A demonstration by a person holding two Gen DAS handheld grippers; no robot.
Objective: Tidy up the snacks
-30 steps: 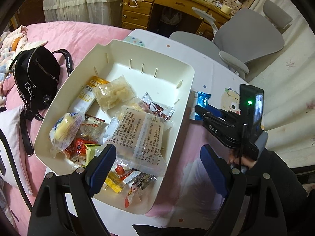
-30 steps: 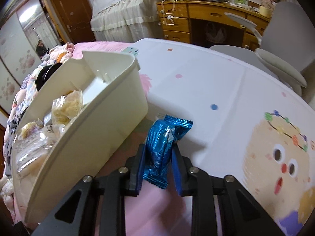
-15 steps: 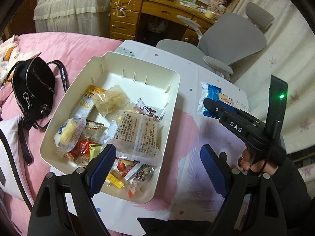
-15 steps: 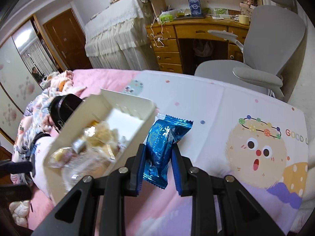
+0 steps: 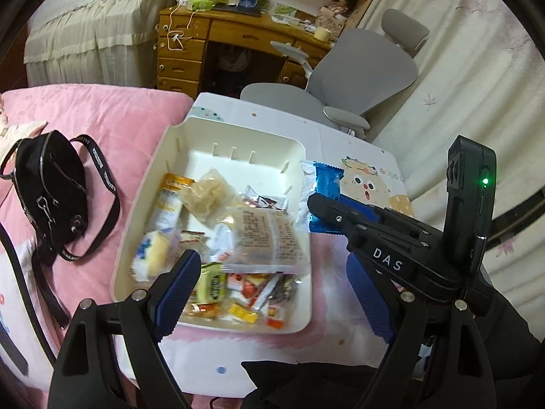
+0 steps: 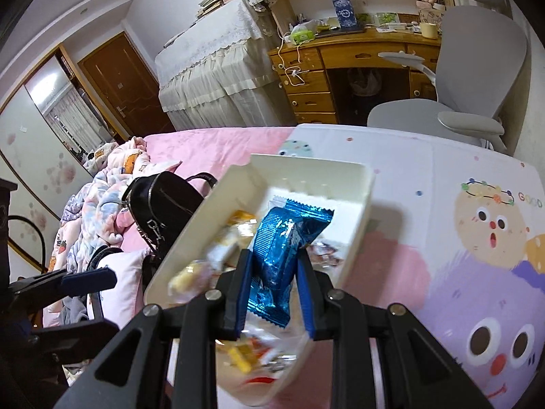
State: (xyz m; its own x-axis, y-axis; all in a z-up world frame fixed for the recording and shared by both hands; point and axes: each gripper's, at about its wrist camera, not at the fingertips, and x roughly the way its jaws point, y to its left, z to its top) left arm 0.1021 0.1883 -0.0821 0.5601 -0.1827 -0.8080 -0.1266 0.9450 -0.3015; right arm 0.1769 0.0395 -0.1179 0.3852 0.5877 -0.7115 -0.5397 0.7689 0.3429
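2 grippers show: the right gripper (image 6: 274, 289) clamps a shiny blue foil snack packet (image 6: 284, 248) above the cream plastic snack bin (image 5: 204, 136), while the left gripper (image 5: 272, 293) hangs wide, holding nothing.

Snacks (image 6: 218, 259) in bin (motion-blurred), unreadable

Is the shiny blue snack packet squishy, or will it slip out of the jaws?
The blue packet probably crumples easily: its foil shows creases where the right gripper pinches it. It looks light, sticking up above the jaws without sagging. Glossy foil may be slippery, yet it sits snug between the ribbed pads, above the white bin.
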